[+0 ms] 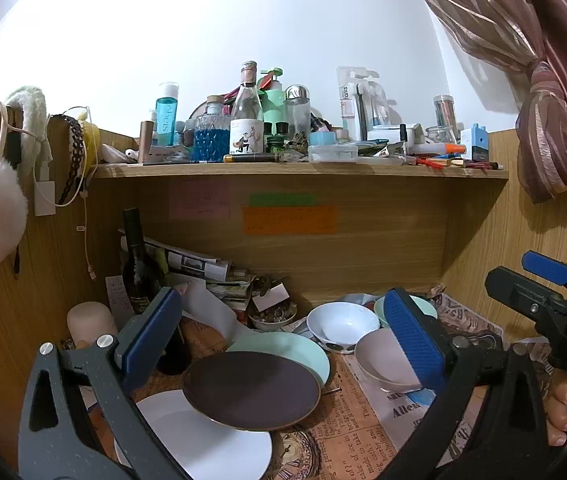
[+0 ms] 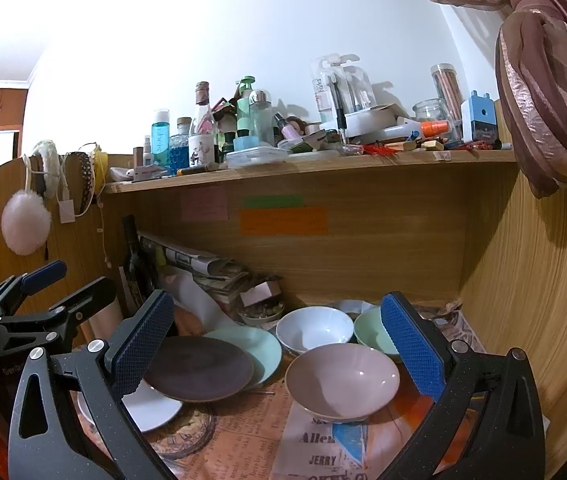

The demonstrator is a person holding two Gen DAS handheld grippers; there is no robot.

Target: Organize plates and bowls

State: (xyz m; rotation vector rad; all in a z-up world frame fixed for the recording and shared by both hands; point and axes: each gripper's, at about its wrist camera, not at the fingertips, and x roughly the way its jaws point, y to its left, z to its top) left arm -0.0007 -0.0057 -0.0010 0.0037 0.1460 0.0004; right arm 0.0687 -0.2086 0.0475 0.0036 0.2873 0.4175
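Note:
A dark brown plate [image 1: 251, 390] overlaps a mint plate [image 1: 307, 348] and a white plate [image 1: 203, 440] on the newspaper-covered desk. A white bowl [image 1: 343, 322], a mint bowl [image 1: 423, 308] and a pink bowl [image 1: 383, 356] stand to the right. My left gripper [image 1: 283, 344] is open above the brown plate. My right gripper [image 2: 279, 348] is open over the pink bowl [image 2: 341, 380], with the brown plate [image 2: 199, 368], mint plate [image 2: 259, 344], white plate [image 2: 151, 408], white bowl [image 2: 313, 328] and mint bowl [image 2: 371, 332] in front. The right gripper also shows in the left wrist view [image 1: 523, 280].
A dark wine bottle [image 1: 137, 264], stacked papers [image 1: 203, 268] and a small dish of trinkets [image 1: 273, 316] stand at the back. A cluttered shelf [image 1: 299, 170] hangs overhead. Wooden walls close both sides; a curtain [image 1: 543, 140] hangs at right.

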